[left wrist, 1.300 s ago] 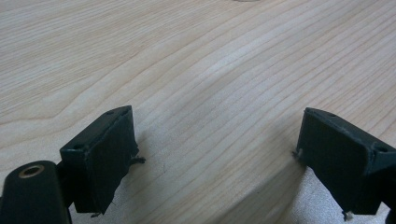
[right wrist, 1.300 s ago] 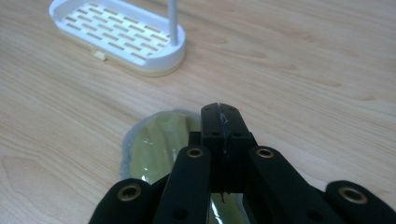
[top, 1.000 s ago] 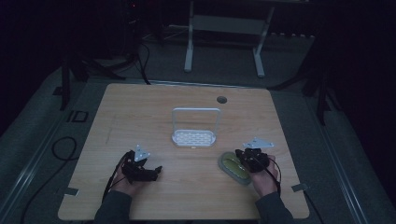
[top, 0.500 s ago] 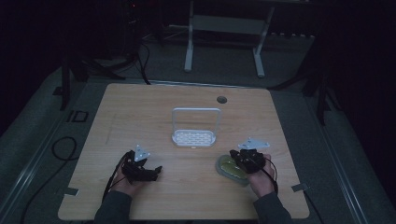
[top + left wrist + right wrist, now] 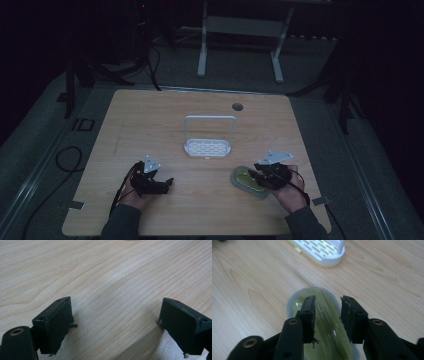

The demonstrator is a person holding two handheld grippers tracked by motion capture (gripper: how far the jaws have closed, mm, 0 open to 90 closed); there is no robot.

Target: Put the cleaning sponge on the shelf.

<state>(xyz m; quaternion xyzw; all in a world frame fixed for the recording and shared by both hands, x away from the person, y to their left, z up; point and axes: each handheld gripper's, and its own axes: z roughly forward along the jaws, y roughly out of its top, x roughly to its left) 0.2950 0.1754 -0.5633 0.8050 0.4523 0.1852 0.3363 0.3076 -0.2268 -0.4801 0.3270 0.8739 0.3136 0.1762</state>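
An oval yellow-green dish [image 5: 244, 179] with a pale rim lies flat on the wooden table [image 5: 150, 125] at the front right. My right gripper [image 5: 258, 176] is over its right part. In the right gripper view the dish [image 5: 322, 315] runs lengthwise under the right gripper [image 5: 328, 300], whose jaws stand a narrow gap apart with nothing clamped between them. My left gripper [image 5: 168, 182] rests at the front left, pointing right. In the left gripper view, this gripper [image 5: 116, 307] is wide open over bare wood.
A white slotted rack [image 5: 207, 146] with a tall wire hoop stands mid-table, beyond both grippers; its base [image 5: 322, 251] lies just past the dish. A round cable hole [image 5: 237, 106] sits near the far edge. Cables trail from both grippers toward the front edge.
The right gripper has shifted slightly over the dish. The left gripper has stayed put.
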